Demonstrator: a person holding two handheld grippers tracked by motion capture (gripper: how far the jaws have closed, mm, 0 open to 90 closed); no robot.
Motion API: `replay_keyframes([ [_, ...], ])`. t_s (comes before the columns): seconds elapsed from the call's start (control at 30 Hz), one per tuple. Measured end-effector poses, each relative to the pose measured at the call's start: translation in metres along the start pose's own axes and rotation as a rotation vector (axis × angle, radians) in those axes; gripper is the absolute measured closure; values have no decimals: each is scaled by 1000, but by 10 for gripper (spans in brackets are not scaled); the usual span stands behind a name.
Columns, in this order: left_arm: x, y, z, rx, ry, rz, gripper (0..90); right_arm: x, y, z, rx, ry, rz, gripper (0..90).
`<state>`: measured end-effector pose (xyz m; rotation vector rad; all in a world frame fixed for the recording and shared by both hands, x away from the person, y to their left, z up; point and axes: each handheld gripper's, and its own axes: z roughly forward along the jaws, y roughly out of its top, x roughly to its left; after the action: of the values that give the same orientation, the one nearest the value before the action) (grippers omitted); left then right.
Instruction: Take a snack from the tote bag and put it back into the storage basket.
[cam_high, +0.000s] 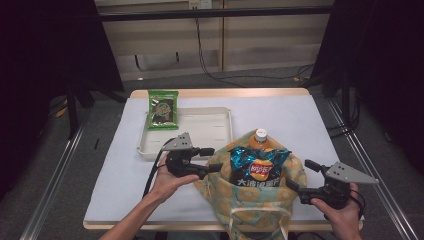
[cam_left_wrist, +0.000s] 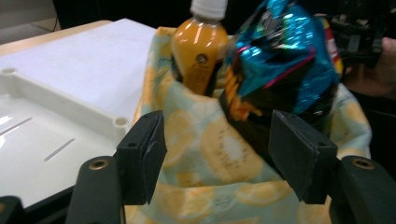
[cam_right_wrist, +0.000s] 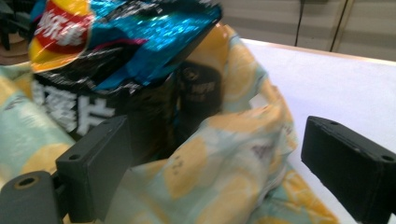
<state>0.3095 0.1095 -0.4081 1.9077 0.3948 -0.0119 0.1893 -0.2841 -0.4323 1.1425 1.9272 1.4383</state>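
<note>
In the high view, a fruit-print cloth bag (cam_high: 250, 192) stood at the near edge of the white table (cam_high: 300, 125), between the two hands. A blue chip bag (cam_high: 257, 167) stuck up out of its mouth, and an orange juice bottle (cam_high: 260, 140) with a white cap stood just behind it, on the far side. The left gripper (cam_high: 212, 160) lay just left of the bag's rim, pointing right toward it; the right gripper (cam_high: 300, 177) lay just right of the rim, pointing left. Both sat about equally close to the cloth. A white tray (cam_high: 220, 127) lay farther off to the left, with a green snack packet (cam_high: 163, 109) on its far left corner, well apart from the bag.

In the left gripper view, the jaws stood partly open with nothing pinched between them. The bag (cam_left_wrist: 219, 154) lay straight ahead, its cloth wall spanning the gap. The bottle (cam_left_wrist: 198, 53) stood upright at the far side and the chip bag (cam_left_wrist: 285, 60) rose to the right. The tray (cam_left_wrist: 42, 140) lay close on the left.

In the right gripper view, the jaws gaped wide and held nothing. The bag's rim (cam_right_wrist: 210, 163) folded just ahead between them, with the chip bag (cam_right_wrist: 116, 42) leaning above on the left and crowding the opening. The likeliest obstacle to either hand was that tall chip bag.
</note>
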Motion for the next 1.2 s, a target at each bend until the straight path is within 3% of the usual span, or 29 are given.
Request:
replay_keyframes([
  [0.17,-12,7,8,-7,-51,11,324,2,-4,-5,-12,18,-15,80],
  [0.5,-24,26,14,-20,-100,39,232,1,-9,-5,2,7,-15,82],
  [0.73,-21,39,29,-43,-120,23,211,2,-9,-4,-2,18,-13,85],
  [0.9,-20,49,48,12,-135,21,180,1,-10,-4,1,14,-9,85],
  [1.13,-23,41,64,72,-164,27,157,1,-10,-4,0,13,-9,85],
  [1.2,-22,41,62,64,-166,22,181,1,-10,-4,3,15,-11,85],
])
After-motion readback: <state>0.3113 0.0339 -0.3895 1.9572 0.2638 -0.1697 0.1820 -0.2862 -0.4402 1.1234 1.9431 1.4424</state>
